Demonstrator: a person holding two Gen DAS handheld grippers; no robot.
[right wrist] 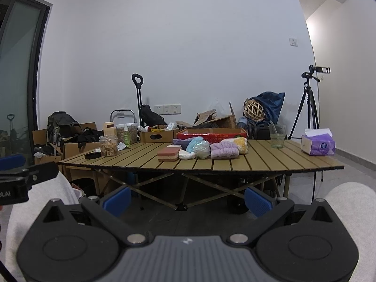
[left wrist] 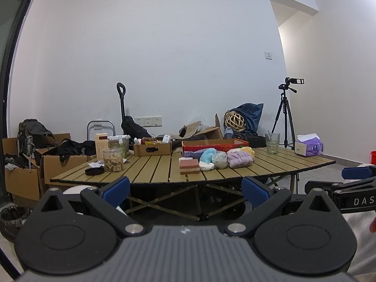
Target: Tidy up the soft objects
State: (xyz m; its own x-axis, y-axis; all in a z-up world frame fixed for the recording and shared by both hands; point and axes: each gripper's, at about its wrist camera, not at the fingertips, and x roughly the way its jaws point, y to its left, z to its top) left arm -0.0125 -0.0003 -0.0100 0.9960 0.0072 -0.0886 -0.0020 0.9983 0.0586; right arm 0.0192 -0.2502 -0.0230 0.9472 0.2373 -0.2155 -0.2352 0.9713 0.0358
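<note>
Both grippers, left (left wrist: 185, 191) and right (right wrist: 188, 201), are hanging with jaws apart and empty, well short of the table (right wrist: 258, 162); the soft pile (right wrist: 206, 149) is lying straight ahead mid-table, neither nearer.

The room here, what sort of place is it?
Probably a spare room used as a makeshift recording space: a folding slatted table, a camera on a tripod, and cardboard boxes along bare white walls.
</note>
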